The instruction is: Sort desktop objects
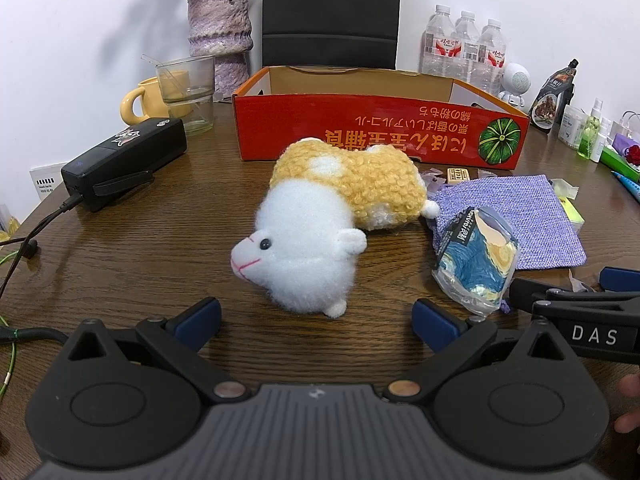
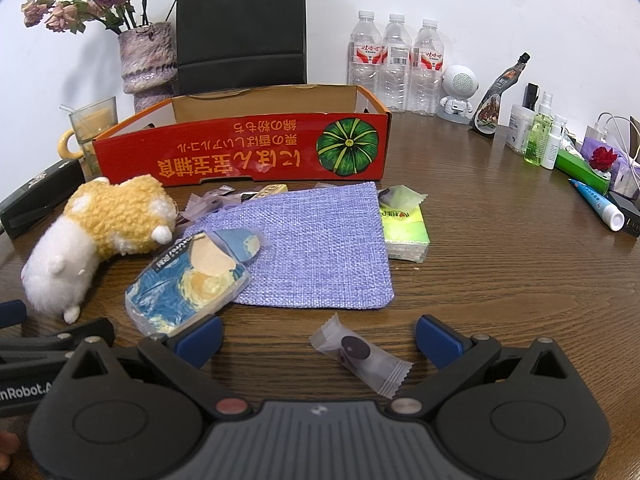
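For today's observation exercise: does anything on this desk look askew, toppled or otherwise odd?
Yes. The plush toy lies toppled on its side on the table rather than sitting up. The red cardboard box stands with its print upside down. Small wrappers lie scattered by the purple pouch.

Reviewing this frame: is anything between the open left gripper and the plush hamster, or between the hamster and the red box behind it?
Nothing visible blocks either. The left gripper is open with only bare table ahead of the plush hamster. The red box stands directly behind the toy, open-topped; only its front wall must be cleared.
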Tool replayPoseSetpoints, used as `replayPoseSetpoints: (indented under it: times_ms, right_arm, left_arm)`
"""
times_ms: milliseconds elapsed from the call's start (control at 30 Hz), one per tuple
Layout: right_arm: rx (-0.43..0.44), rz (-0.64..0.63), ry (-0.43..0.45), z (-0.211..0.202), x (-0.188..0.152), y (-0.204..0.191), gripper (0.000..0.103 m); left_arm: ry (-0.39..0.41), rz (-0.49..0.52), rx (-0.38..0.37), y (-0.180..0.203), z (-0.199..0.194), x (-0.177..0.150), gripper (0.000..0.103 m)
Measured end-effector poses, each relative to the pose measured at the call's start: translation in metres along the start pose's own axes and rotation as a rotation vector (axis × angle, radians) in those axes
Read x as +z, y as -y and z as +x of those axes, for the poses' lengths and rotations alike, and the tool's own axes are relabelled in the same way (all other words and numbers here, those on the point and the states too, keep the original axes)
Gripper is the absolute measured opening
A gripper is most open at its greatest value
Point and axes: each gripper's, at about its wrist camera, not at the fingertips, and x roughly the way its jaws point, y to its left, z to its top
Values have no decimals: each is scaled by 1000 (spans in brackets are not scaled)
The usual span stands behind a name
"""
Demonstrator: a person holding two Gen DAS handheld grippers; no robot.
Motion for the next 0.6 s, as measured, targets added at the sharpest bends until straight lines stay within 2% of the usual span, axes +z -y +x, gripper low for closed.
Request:
replayPoseSetpoints:
  times_ms: [600]
  right_arm:
    - [-3,4,1,0,0,1,103]
  left_arm:
    - [0,-2,0,1,3,0,103]
